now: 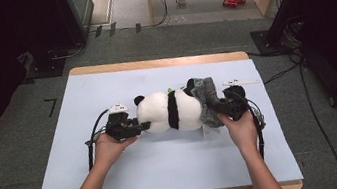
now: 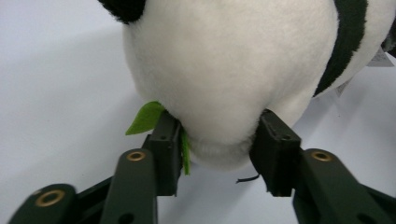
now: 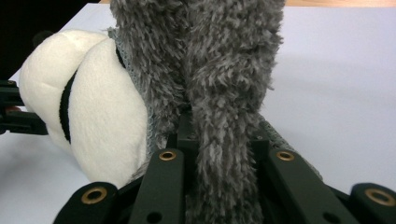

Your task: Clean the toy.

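High view first: a plush panda [image 1: 166, 111] is lying on its side about dead centre of the pale blue table [image 1: 117, 173], head toward 9 o'clock. A fuzzy grey garment [image 1: 206, 100] is bunched over its other end, at 3 o'clock from the body. The left gripper [image 1: 145, 126] comes in from 9 o'clock and meets the head; the right gripper [image 1: 219, 113] comes in from 3 o'clock and is buried in the grey fluff. There's also a small white strip [image 1: 241, 82] on the table up at about 1 o'clock from the panda, near the far edge.

Left gripper view: the jaws sit either side of the panda's white head [image 2: 229, 70], pads touching the plush, so it's gripping the head, not super tight by the looks of it. A green felt leaf [image 2: 145, 117] pokes out at 9 o'clock, right against the left-hand jaw. Black ear up at 11 o'clock.

Right gripper view: the jaws are pinched on a fold of the grey garment [image 3: 224, 84], which runs straight up toward 12 o'clock. The panda's white body [image 3: 98, 107] sits at 9 o'clock, touching the fur.
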A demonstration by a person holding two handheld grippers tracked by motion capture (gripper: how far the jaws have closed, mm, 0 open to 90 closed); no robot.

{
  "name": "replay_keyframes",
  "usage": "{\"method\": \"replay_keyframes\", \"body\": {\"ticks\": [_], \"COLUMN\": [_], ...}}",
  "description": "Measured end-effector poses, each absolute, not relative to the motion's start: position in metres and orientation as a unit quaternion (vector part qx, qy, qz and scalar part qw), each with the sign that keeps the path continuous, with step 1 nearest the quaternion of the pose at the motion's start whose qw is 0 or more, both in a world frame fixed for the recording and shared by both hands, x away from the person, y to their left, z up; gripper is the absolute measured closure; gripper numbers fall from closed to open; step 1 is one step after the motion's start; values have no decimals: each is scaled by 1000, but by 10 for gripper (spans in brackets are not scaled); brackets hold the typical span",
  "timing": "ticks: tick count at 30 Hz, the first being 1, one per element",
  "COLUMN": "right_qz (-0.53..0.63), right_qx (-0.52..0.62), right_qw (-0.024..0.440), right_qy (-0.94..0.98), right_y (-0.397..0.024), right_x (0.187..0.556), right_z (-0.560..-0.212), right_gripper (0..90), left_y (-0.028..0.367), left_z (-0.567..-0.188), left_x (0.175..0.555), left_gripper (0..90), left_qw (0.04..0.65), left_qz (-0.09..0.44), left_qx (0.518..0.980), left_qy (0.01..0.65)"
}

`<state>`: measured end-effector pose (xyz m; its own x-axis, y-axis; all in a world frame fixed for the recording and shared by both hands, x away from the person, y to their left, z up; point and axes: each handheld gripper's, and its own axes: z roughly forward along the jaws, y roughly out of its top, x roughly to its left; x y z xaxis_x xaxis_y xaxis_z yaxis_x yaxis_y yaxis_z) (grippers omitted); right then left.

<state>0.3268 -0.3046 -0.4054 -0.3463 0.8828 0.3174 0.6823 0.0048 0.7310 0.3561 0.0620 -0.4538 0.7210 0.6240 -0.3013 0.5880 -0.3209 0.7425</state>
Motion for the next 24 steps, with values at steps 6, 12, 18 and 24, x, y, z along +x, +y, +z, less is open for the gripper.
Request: {"method": "replay_keyframes", "body": {"ticks": [6, 12, 18, 24], "right_qz": [434, 435, 430, 428], "right_qx": [557, 557, 555, 559], "right_qw": [122, 125, 138, 139], "right_qy": [698, 696, 698, 696], "right_y": [-305, -305, -302, -303], "right_x": [329, 332, 340, 346], "right_z": [-407, -409, -409, -412], "right_gripper": [756, 749, 750, 749], "left_y": [65, 67, 66, 61], "left_z": [-456, -460, -468, -476], "left_x": [356, 355, 357, 360], "left_gripper": [408, 367, 343, 328], "left_qw": [460, 458, 459, 458], "left_qz": [16, 34, 40, 41], "left_qx": [814, 824, 824, 825], "left_qy": [354, 331, 329, 328]}}
